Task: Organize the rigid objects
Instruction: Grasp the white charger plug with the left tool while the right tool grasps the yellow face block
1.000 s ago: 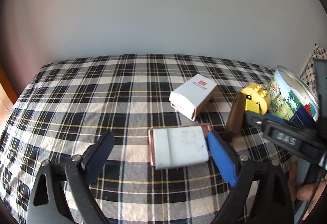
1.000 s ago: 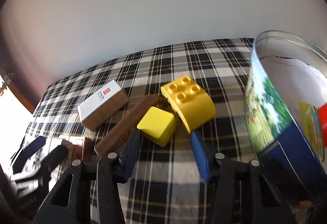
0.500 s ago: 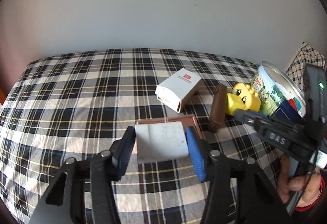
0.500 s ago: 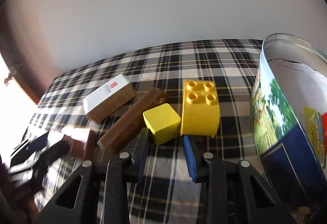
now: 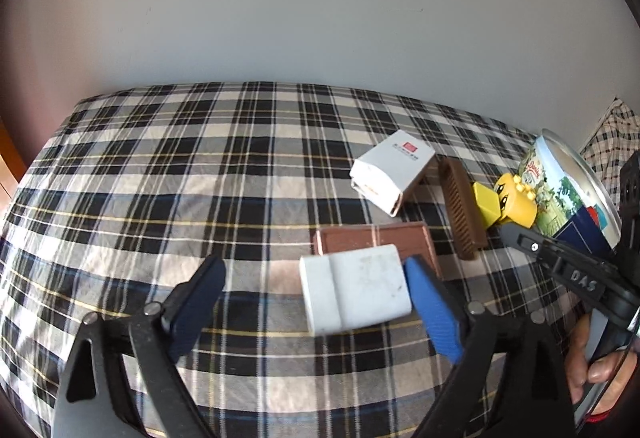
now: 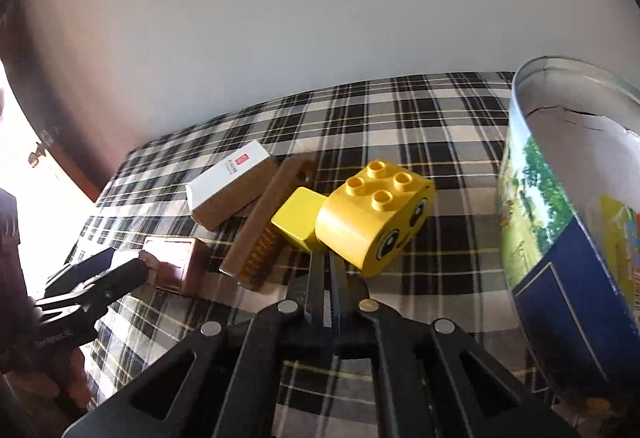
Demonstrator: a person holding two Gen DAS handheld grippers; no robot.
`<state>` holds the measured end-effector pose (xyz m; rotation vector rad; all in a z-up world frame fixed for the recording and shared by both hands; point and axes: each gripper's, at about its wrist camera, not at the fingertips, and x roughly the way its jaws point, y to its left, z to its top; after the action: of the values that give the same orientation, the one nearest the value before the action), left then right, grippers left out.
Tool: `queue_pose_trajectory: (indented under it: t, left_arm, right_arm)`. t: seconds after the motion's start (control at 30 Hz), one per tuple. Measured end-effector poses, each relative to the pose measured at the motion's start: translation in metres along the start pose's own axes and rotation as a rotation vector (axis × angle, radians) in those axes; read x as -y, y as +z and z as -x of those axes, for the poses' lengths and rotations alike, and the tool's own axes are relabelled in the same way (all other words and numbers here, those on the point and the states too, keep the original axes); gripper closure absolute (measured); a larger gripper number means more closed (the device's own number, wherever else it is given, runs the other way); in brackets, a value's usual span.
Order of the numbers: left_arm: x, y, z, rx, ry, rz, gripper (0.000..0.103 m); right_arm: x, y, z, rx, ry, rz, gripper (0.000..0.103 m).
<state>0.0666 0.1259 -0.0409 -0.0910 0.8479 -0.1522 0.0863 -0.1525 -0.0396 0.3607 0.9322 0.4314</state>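
A yellow toy brick with eyes (image 6: 372, 218) and its yellow beak block (image 6: 298, 216) is lifted off the plaid cloth; my right gripper (image 6: 325, 262) is shut on its lower edge. It also shows in the left wrist view (image 5: 508, 200). My left gripper (image 5: 316, 286) is open over the cloth; a white block (image 5: 356, 292) rests against its right finger (image 5: 432, 308), half on a brown flat box (image 5: 376, 238). A white and brown carton (image 5: 392, 172) and a brown wooden brush (image 5: 460, 210) lie beyond.
A tall printed tin (image 6: 572, 222) with an open top stands at the right, close to the yellow brick. The plaid-covered surface (image 5: 180, 178) ends at a white wall behind. A second plaid cushion (image 5: 612, 134) shows at the far right.
My right gripper closed on the yellow brick and raised it, turning it so its face shows. My left gripper opened wide, leaving the white block off the brown box's near edge.
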Motion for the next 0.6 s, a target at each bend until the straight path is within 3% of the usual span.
queue_pose_trajectory:
  t: [0.17,0.3,0.37,0.4,0.43,0.5,0.6]
  left_arm:
    - [-0.012,-0.002,0.002,-0.011,0.051,-0.036,0.001]
    - [-0.012,-0.004,0.006,-0.009,0.05,-0.072,0.002]
    - [-0.007,-0.006,0.011,0.003,0.045,-0.111,0.002]
    - [-0.003,-0.007,0.013,0.008,0.045,-0.127,0.002]
    - [-0.001,-0.008,0.015,0.013,0.046,-0.146,0.002]
    - [0.001,-0.008,0.013,0.003,0.053,-0.153,0.002]
    - [0.001,-0.01,0.012,-0.021,0.041,-0.165,0.002]
  right_arm:
    - [-0.001,-0.001,0.014,-0.026,0.114,0.001,0.098]
    - [-0.014,-0.005,0.02,-0.006,0.129,0.027,0.096]
    - [-0.013,-0.007,0.027,0.014,0.121,0.02,0.09]
    - [-0.01,-0.009,0.031,0.03,0.109,0.01,0.077]
    - [-0.008,-0.011,0.034,0.042,0.101,0.003,0.053]
    - [-0.002,-0.013,0.04,0.086,0.083,-0.019,0.031]
    - [0.004,-0.008,0.048,0.14,0.058,-0.039,0.031]
